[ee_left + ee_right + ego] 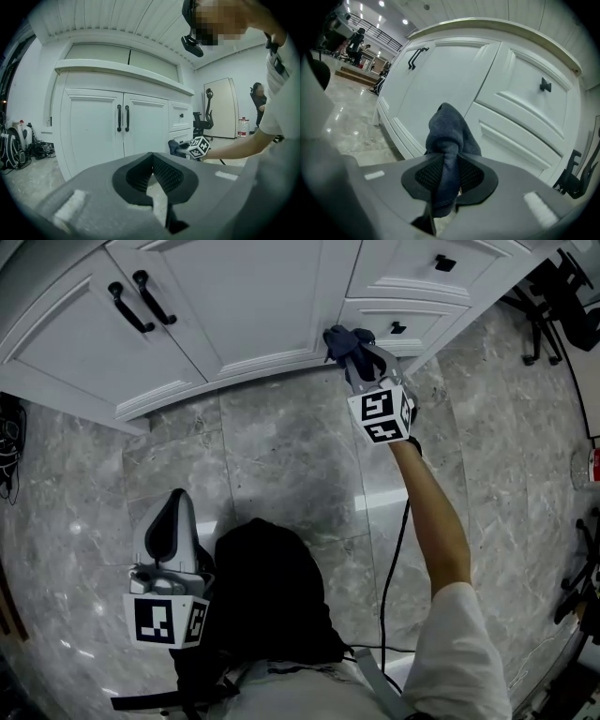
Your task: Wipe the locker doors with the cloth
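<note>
The white locker doors (248, 306) with two black handles (141, 301) fill the top of the head view. My right gripper (354, 351) is shut on a dark blue cloth (339, 337), which presses on the lower right corner of the right door, beside the drawers (403, 326). In the right gripper view the cloth (450, 129) bulges out of the jaws against the door's bottom edge (405, 136). My left gripper (176, 507) hangs back low at the left over the floor, shut with nothing in it. From there its jaws (152, 157) face the doors (108, 136) and the right gripper's marker cube (199, 146).
Grey marble floor (281, 456) runs below the cabinet base (178, 395). A black cable (394, 559) trails under the right arm. Office chairs (553, 306) stand at the right, and bags (16, 147) lie on the floor left of the cabinet.
</note>
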`<state>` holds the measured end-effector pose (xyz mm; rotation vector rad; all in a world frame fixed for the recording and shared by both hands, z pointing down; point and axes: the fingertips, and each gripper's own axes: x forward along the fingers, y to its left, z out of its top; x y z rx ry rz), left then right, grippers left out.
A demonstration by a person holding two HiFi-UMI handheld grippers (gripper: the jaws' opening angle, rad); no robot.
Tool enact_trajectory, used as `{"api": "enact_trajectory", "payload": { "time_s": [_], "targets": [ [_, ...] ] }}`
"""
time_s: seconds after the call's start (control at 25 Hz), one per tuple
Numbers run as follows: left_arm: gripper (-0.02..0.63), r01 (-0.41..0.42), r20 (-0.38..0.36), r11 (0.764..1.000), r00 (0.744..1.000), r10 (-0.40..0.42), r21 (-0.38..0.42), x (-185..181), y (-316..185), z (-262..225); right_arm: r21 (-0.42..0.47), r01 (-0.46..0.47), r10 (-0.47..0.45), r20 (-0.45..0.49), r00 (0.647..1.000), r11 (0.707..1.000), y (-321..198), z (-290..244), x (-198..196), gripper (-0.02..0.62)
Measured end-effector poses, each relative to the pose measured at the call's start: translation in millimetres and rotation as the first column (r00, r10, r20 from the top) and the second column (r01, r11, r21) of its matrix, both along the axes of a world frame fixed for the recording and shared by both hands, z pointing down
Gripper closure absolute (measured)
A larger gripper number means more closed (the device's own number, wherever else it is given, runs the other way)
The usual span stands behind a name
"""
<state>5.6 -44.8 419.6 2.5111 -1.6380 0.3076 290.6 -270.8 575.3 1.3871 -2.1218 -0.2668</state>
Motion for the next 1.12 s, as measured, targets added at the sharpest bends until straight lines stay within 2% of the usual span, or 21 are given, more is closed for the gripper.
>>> {"api": "enact_trajectory", "payload": {
  "time_s": [0.16, 0.36, 0.52, 0.72, 0.92, 1.12],
  "targets": [
    [0.604, -0.028, -0.008, 1.0, 1.0, 0.028, 0.003, 13.9, -2.4, -1.0, -0.045, -0.007, 0.007, -0.002, 1.0, 0.999, -14.0, 24.3, -0.4, 0.515],
    [0.604, -0.025, 0.009, 0.999, 1.0, 0.025, -0.023, 15.5, -4.0, 6.2, -0.099, -0.055, 0.056, 0.005, 0.998, 0.994, -34.5, 46.9, 21.6, 0.515],
    [0.604, -0.012, 0.021, 0.999, 1.0, 0.012, -0.035, 12.2, -7.1, 10.5, -0.114, -0.101, 0.098, -0.026, 0.995, 0.988, -44.6, 55.3, 51.2, 0.515],
    [0.604, -0.001, 0.033, 0.999, 0.999, 0.003, -0.051, 9.7, -11.4, 16.9, -0.092, -0.145, 0.134, -0.122, 0.983, 0.985, -50.3, 56.4, 92.0, 0.515],
    [0.604, 0.003, 0.041, 0.998, 0.999, 0.0, -0.067, 8.7, -12.9, 22.3, -0.108, -0.269, 0.253, -0.143, 0.957, 0.957, -57.2, 55.6, 158.7, 0.515],
    [0.604, 0.012, 0.053, 0.997, 0.999, -0.008, -0.072, 5.5, -12.1, 23.6, -0.114, -0.343, 0.321, -0.175, 0.931, 0.932, -63.3, 54.5, 195.2, 0.515]
  ]
}}
